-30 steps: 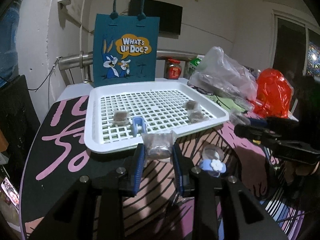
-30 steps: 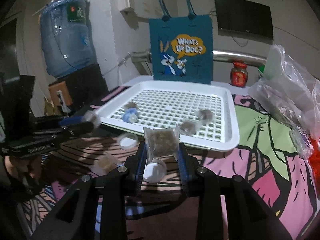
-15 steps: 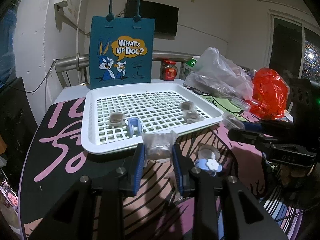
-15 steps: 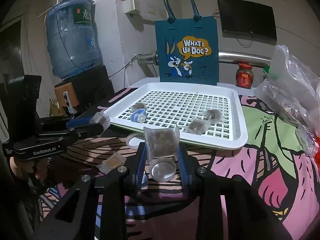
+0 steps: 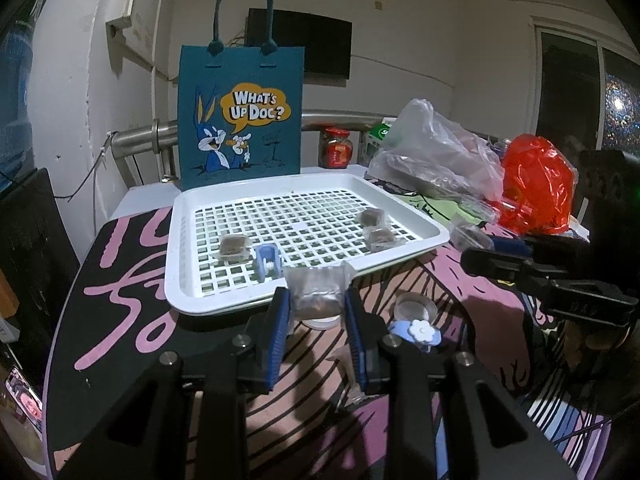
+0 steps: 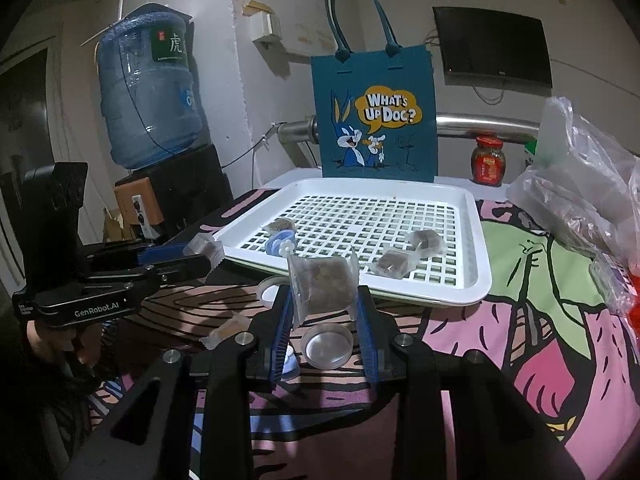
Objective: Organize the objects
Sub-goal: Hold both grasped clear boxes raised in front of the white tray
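Packets of brown stuff in clear wrap sit in both tools: the left gripper (image 5: 315,307) is clenched on one clear packet (image 5: 318,289) at lower centre of its view, and the right gripper (image 6: 323,305) pinches a second packet (image 6: 322,285) upright between its blue pads (image 6: 280,332). Just below that second packet a small round tin (image 6: 327,345) lies on the patterned cloth (image 6: 520,344). Above both tools, mid-frame, lies the white grid tray (image 6: 482,256); on it rest three more wrapped pieces (image 6: 394,262) and a blue clip (image 6: 281,243) near its lower left rim. Behind the tray a teal cartoon bag (image 6: 374,120) stands upright. At upper left of the right view stands a water jug (image 6: 150,100); crumpled clear plastic bags (image 6: 588,196) fill the right edge.
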Available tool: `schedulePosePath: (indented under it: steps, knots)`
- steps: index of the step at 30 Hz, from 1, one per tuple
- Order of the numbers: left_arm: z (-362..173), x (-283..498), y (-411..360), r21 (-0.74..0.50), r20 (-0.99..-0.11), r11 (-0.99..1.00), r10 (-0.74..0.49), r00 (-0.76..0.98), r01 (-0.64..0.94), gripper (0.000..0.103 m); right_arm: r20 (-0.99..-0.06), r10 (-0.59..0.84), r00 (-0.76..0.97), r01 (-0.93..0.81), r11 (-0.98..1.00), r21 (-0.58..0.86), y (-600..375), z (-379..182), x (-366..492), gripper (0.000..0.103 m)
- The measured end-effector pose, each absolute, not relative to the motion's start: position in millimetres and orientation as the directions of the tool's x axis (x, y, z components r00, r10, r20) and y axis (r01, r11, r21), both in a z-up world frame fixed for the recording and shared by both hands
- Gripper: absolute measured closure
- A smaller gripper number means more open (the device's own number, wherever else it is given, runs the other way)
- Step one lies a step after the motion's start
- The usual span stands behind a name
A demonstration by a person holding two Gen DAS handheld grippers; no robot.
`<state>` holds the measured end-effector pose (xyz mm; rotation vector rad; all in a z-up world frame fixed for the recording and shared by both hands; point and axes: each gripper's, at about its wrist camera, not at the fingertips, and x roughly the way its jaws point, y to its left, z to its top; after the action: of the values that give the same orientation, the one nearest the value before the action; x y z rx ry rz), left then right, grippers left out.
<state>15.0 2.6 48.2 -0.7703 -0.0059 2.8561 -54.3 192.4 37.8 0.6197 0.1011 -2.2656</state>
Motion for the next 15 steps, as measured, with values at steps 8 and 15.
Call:
schedulePosePath:
  steps: [8,15]
  knots:
    - [49.2,16.6,6.2,-0.026,-0.492,-0.984,0.168,-0.855,-0.178,0.076,-0.446,-0.661,-0.603,0.709,-0.701,0.080,190.5,40.4,-47.9,0.073]
    - [49.2,17.1,7.0,-0.025,-0.490,-0.984,0.167,-0.856,-0.177,0.076,-0.444,-0.661,-0.605,0.706,-0.703,0.085,192.7,40.4,-48.1,0.073]
